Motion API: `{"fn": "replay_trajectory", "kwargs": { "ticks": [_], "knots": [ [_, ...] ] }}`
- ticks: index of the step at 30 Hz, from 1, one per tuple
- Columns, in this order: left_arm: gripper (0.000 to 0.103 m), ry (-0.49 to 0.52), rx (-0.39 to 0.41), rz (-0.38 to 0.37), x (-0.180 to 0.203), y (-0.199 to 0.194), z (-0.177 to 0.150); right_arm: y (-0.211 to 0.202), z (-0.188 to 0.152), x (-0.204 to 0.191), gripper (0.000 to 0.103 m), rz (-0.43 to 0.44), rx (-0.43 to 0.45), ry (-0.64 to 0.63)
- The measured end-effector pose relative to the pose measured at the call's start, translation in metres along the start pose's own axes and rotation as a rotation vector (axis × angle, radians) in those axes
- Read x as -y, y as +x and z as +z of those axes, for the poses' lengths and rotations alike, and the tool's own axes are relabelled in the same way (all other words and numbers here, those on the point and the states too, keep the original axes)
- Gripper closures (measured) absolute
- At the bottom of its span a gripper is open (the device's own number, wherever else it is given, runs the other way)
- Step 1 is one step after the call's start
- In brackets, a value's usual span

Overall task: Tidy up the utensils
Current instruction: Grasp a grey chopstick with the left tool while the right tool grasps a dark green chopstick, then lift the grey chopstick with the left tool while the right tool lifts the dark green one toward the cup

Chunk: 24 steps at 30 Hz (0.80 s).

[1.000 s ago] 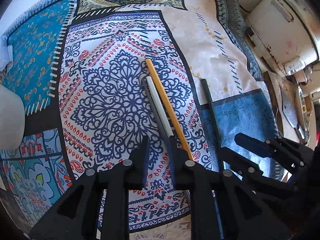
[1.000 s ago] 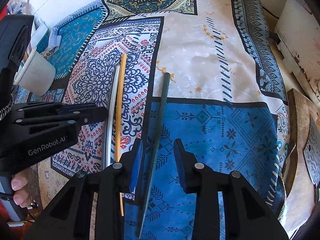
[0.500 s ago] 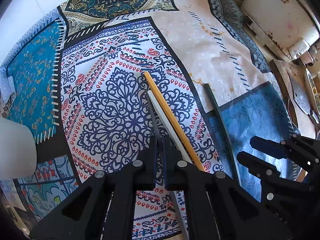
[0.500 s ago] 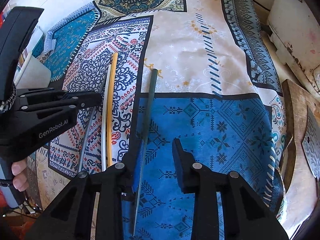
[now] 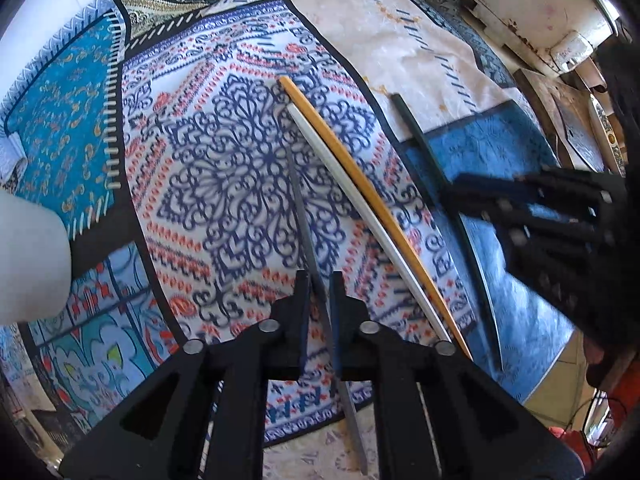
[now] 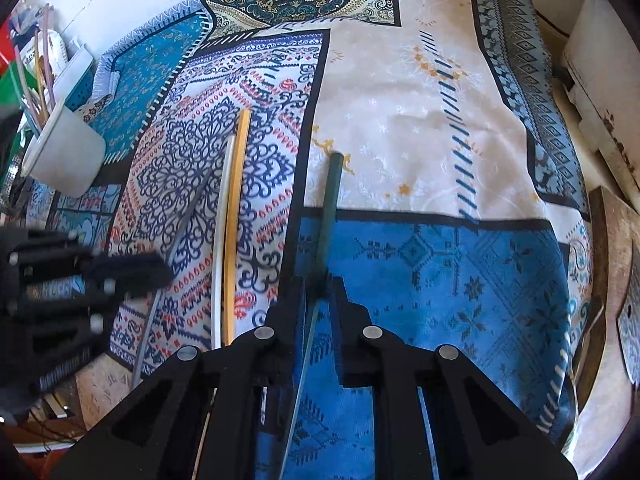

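Several chopsticks lie on a patterned cloth. My left gripper [image 5: 319, 280] is shut on a grey chopstick [image 5: 301, 200], which also shows in the right wrist view [image 6: 185, 220]. A white chopstick [image 5: 352, 200] and a yellow chopstick [image 5: 360, 178] lie side by side just right of it. My right gripper [image 6: 319, 282] is shut on a dark green chopstick [image 6: 330, 196], which also shows in the left wrist view [image 5: 424, 148]. The right gripper [image 5: 532, 208] appears blurred in the left wrist view.
A white cup [image 6: 64, 156] holding several sticks stands at the cloth's left edge; it also shows in the left wrist view [image 5: 28, 256]. A wooden board [image 6: 616, 280] lies off the cloth's right side. A white appliance [image 5: 540, 12] stands at the far right.
The left gripper closed on the grey chopstick and swung it away from the white and yellow ones. The right gripper closed on the green chopstick.
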<state>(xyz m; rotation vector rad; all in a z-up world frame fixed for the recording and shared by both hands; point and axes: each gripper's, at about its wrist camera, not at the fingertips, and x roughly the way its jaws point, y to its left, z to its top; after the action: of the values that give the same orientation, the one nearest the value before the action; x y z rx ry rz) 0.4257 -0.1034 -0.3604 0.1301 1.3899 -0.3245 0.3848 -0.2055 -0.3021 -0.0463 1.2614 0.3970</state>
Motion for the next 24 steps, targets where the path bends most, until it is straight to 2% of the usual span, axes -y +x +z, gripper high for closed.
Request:
{"fn": "replay_trajectory", "kwargs": {
  "ticks": [3,7,10,11,12,13,20,24],
  "knots": [
    [0.085,0.007,-0.001,0.005,0.006,0.0,-0.007,0.003,0.007,-0.001,0.092,0.02,0.004,0.009],
    [0.085,0.048,0.018,0.084,0.025,0.002,-0.014,0.008,0.014,-0.005,0.095,0.044,0.008,0.014],
    [0.087,0.066,0.028,0.117,0.033,0.004,-0.016,0.01,0.017,-0.006,0.096,0.056,0.0,0.021],
    [0.092,0.064,0.033,0.122,0.035,0.005,-0.016,0.011,0.016,-0.006,0.096,0.06,-0.002,0.023],
    [0.097,0.06,0.037,0.125,0.036,0.005,-0.017,0.011,0.017,-0.007,0.097,0.062,-0.005,0.023],
    [0.098,0.055,0.04,0.125,0.038,0.007,-0.014,0.011,0.016,-0.008,0.097,0.062,-0.007,0.021],
    [0.099,0.029,0.055,0.101,0.028,0.002,-0.017,-0.008,0.002,-0.006,0.097,0.047,0.031,0.026],
    [0.1,-0.044,0.082,0.081,-0.003,-0.017,-0.029,-0.025,-0.001,-0.004,0.097,0.037,0.076,0.038]
  ]
}}
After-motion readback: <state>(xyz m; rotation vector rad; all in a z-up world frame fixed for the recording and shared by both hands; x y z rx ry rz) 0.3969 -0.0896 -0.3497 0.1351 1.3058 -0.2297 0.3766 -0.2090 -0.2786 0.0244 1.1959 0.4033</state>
